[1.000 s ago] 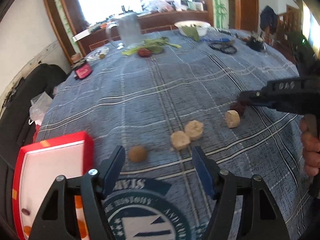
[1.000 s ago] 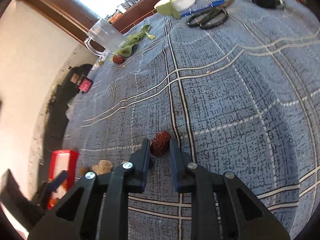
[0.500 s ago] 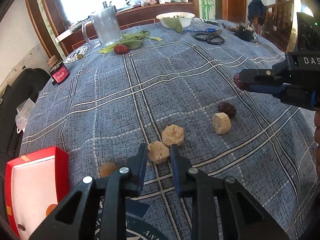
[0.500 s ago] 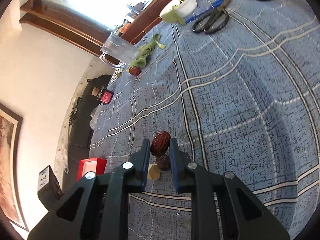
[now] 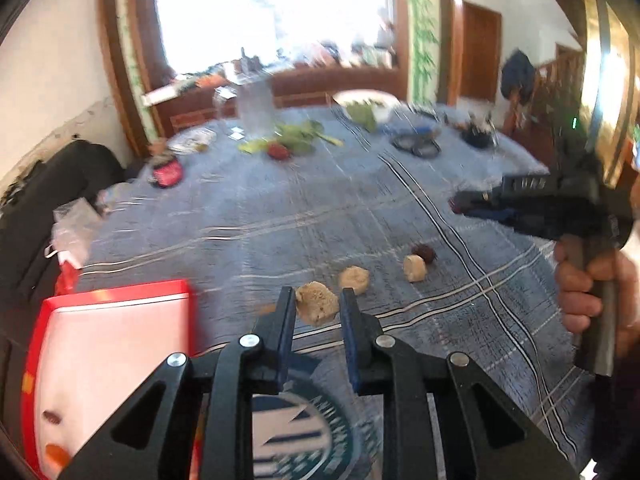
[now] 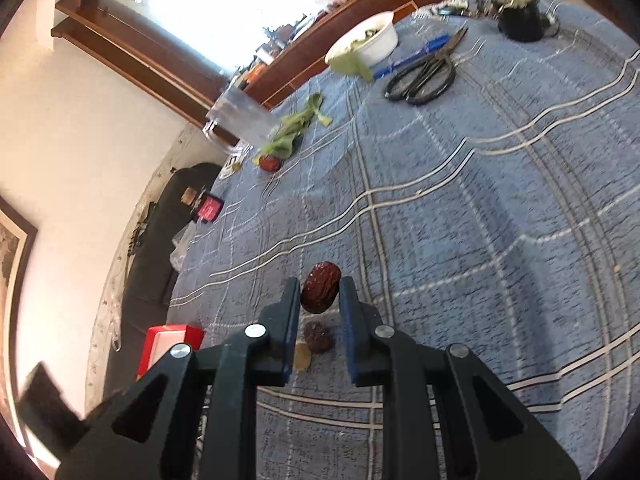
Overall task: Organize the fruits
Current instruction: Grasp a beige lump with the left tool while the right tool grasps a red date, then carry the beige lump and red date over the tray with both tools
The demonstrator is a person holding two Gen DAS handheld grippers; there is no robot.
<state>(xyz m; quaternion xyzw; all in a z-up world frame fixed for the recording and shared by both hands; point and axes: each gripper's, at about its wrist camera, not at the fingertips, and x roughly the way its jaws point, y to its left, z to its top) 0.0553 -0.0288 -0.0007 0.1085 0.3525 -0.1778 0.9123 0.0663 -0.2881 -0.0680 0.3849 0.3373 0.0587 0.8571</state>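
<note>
My left gripper (image 5: 317, 303) is shut on a tan, rough fruit chunk (image 5: 317, 307), held above the blue plaid cloth. On the cloth beyond lie two more tan chunks (image 5: 353, 278) (image 5: 414, 267) and a dark red date (image 5: 424, 253). A red tray (image 5: 120, 300) with a white inside sits at lower left of the left wrist view. My right gripper (image 6: 320, 292) is shut on a dark red date (image 6: 321, 287), lifted over another date (image 6: 317, 336) and a tan chunk (image 6: 302, 357) on the cloth. The right gripper (image 5: 460, 203) also shows at the right of the left wrist view, held by a hand (image 5: 580, 284).
At the far end of the table stand a clear pitcher (image 6: 240, 120), green leaves (image 6: 292, 132), a red fruit (image 6: 269, 162), a white bowl (image 6: 364, 44), black scissors (image 6: 424, 76) and a dark pot (image 6: 520, 20). A black sofa (image 5: 48, 200) runs along the left edge.
My left gripper closed on a tan chunk and lifted it off the cloth, swinging toward the red tray. My right gripper rose a little with the date still in it.
</note>
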